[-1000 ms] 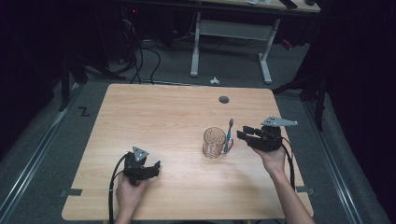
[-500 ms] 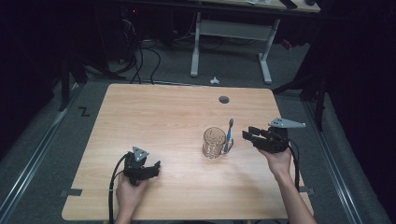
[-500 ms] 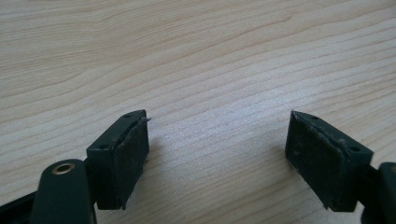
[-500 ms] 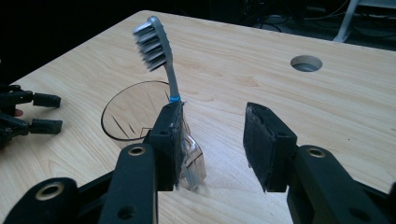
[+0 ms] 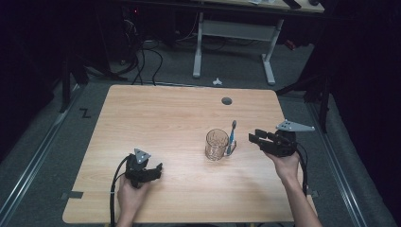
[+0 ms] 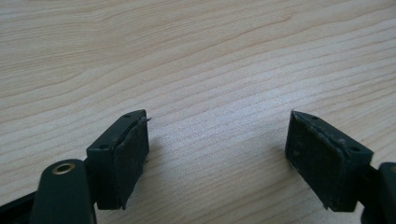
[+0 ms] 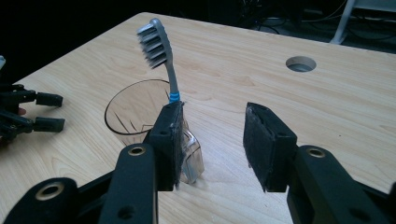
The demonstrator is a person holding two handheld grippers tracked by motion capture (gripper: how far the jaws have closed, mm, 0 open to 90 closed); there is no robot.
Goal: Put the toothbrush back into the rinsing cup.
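So the right claw (image 5: pixel 255 138) has backed off a bit since a second ago. It was sitting right next to the toothbrush, and now it hangs further toward the right edge of the light wood desk (image 5: pixel 156 118), with a clear gap between it and the glass. The jaws stand apart with nothing between them, so it's open and empty.

The clear, faceted drinking glass (image 5: pixel 216 144) hasn't budged; it's upright near the middle of the desk. The grey toothbrush with the blue band on its neck (image 5: pixel 232 137) stands in it, leaning on the rim on the side facing the right claw, bristles up. In the right gripper view it rises just past the left jaw, not between the jaws.

The left claw (image 5: pixel 158 169) hasn't moved either: parked low on the desk near the front edge, well apart from the glass, jaws wide with only bare wood between them.

My read: the brush looks delivered into the cup and the right hand is pulling away, so this step seems basically done.
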